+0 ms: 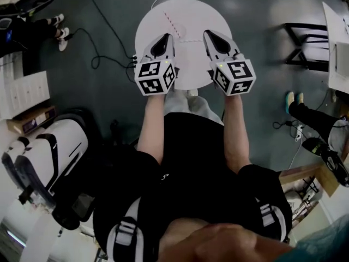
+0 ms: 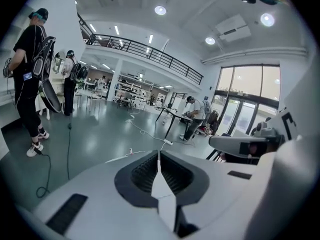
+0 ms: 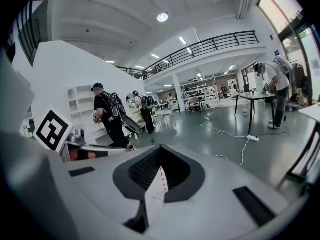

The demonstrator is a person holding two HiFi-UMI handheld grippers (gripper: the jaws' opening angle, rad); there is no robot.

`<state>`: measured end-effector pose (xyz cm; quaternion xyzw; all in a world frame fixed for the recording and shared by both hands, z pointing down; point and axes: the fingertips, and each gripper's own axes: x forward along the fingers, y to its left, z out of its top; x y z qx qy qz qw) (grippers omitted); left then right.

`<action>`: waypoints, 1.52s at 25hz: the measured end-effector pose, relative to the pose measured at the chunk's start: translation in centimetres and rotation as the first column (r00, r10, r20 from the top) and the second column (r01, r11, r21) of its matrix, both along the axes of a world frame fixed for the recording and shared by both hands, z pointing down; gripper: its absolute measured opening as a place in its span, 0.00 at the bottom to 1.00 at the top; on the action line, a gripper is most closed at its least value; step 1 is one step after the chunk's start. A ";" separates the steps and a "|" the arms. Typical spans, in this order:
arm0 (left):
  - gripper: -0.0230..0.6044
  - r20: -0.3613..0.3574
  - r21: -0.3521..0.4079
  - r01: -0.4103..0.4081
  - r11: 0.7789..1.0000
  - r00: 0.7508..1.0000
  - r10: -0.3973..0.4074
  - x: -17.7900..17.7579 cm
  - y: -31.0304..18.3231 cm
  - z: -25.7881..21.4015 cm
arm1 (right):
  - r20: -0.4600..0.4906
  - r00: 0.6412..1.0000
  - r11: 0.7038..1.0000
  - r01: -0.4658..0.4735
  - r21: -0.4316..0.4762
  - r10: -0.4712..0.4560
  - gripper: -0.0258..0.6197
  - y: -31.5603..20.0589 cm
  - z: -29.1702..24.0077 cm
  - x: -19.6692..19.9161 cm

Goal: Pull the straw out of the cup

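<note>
Straw (image 1: 171,23) flat on worktop (image 1: 191,7), no cup visible.
Your left gripper (image 1: 167,36) and right gripper (image 1: 209,34) are both closed on nothing; the straw lies just ahead of the left gripper. Likely light and crushable: pinch it gently near one end.

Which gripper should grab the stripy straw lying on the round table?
Left, probably. In the head view the straw lies just beyond the tip of the left gripper; the right gripper sits farther off. Both are shut and must open first.

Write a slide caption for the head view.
Left tool and right tool, both shut, hover over a round white table where a red-striped straw lies.
</note>
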<state>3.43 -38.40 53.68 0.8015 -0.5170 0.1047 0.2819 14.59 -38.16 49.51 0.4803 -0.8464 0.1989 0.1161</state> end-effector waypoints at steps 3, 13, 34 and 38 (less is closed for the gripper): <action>0.05 -0.006 -0.032 -0.004 0.999 1.000 0.004 0.1 -1.3 1.7 | -0.021 1.000 1.000 -0.003 -0.024 0.003 0.07 -1.1 1.1 -0.3; 0.08 -0.021 -0.110 0.001 0.994 1.000 -0.003 -1.0 -5.3 6.3 | -0.076 0.997 0.997 -0.028 -0.067 0.023 0.07 -4.0 3.4 -1.3; 0.17 -0.083 -0.290 -0.023 0.957 0.997 -0.002 -0.8 -11.2 15.7 | -0.152 0.987 0.977 -0.086 -0.194 0.057 0.07 -8.5 9.3 -1.2; 0.17 -0.104 -0.289 -0.040 0.956 0.995 0.010 0.0 -11.8 16.2 | -0.157 0.986 0.971 -0.093 -0.221 0.059 0.07 -8.8 10.3 -0.8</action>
